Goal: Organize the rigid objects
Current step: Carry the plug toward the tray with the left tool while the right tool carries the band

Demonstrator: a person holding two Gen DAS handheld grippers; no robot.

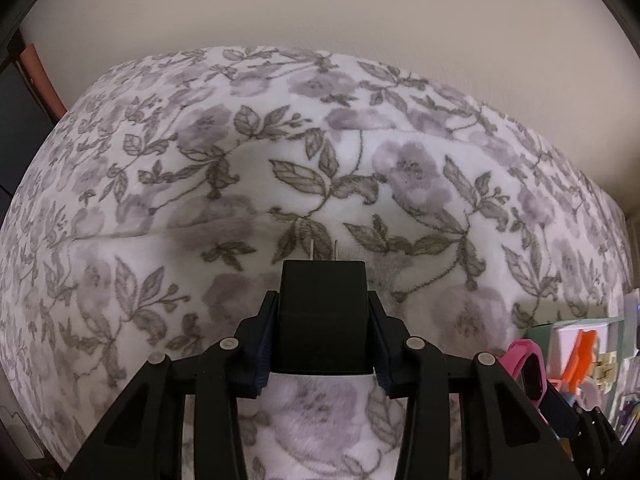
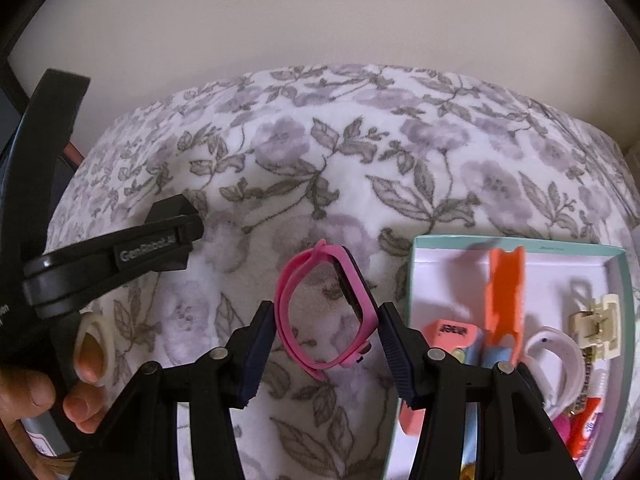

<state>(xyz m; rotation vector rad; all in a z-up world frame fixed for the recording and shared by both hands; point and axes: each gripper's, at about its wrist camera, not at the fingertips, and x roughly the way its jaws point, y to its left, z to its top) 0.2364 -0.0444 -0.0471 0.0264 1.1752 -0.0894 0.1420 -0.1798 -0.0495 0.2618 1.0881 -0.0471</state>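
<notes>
Floral blanket [image 2: 340, 152]; teal box [image 2: 624, 280], perhaps hair clips, beside pink watch [image 2: 332, 308].

Soft dim indoor light, faint shadows, strong fisheye edge warping, dark corners.

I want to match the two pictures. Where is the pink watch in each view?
Left wrist view: the pink watch is at the lower right edge, beside the teal box.
Right wrist view: the pink watch is in the lower centre, between the right gripper fingers, left of the teal box.
Shared landmark: the orange piece inside the box.
</notes>
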